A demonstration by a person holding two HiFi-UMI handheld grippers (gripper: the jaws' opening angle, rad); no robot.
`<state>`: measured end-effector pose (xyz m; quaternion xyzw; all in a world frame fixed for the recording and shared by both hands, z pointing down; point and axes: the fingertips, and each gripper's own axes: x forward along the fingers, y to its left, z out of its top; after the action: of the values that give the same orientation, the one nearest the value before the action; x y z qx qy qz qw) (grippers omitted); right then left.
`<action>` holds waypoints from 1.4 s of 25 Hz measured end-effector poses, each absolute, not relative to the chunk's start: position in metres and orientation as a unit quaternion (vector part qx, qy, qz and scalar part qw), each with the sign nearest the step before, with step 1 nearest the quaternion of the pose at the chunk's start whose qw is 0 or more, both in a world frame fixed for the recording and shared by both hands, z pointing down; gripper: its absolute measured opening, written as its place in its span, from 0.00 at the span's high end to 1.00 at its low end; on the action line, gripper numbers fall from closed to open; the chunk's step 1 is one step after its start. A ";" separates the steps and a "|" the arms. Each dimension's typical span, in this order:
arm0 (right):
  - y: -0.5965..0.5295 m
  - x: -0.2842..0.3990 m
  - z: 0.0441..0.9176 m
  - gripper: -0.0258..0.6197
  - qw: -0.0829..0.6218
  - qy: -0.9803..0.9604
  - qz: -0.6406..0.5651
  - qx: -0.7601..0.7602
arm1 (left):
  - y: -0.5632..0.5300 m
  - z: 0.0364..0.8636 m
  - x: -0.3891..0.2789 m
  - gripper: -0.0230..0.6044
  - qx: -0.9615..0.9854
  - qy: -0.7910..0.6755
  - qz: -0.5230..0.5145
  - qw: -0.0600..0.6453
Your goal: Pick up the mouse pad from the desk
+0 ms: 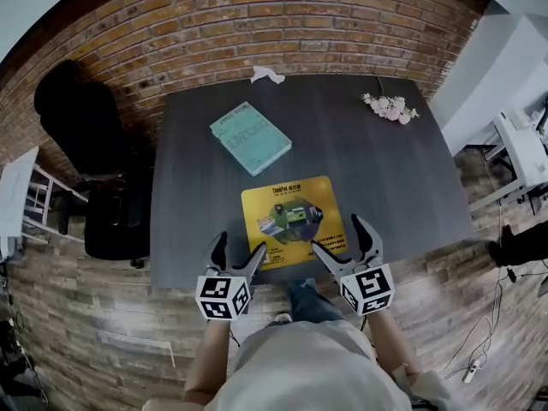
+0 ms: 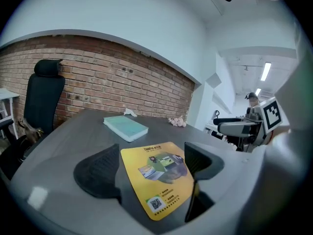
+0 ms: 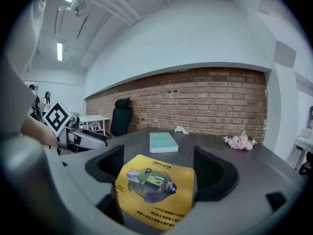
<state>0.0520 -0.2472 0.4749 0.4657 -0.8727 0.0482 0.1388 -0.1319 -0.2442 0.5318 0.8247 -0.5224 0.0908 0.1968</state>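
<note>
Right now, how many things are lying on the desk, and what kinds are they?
yellow mouse pad: 1
teal book: 1
crumpled white paper: 1
sprig of pink flowers: 1
Total: 4

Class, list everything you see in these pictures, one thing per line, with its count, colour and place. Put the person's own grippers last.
desk: one, dark grey, in front of the brick wall
mouse pad: one, yellow with a printed picture, flat on the desk near its front edge
book: one, pale teal, on the desk beyond the mouse pad
crumpled paper: one, white, at the desk's far edge
flowers: one sprig, pink, desk's far right corner
office chair: one, black, left of the desk
left gripper: one, black jaws apart, empty, by the pad's near left corner
right gripper: one, black jaws apart, empty, by the pad's near right corner
</note>
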 end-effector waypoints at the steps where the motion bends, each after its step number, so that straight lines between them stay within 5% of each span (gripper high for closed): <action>1: -0.255 0.053 0.476 0.31 0.141 -0.874 0.048 0.462 | -0.252 0.534 -0.131 0.32 0.824 -0.523 0.095 0.197; 35: -0.420 0.052 0.644 0.31 0.312 -0.874 0.154 0.339 | -0.391 0.674 -0.119 0.32 0.793 -0.457 0.302 0.266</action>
<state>0.0523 -0.4197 0.6440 0.3388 -0.8739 0.1543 0.3124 -0.1189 -0.3913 0.6745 0.7929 -0.4572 0.3023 0.2662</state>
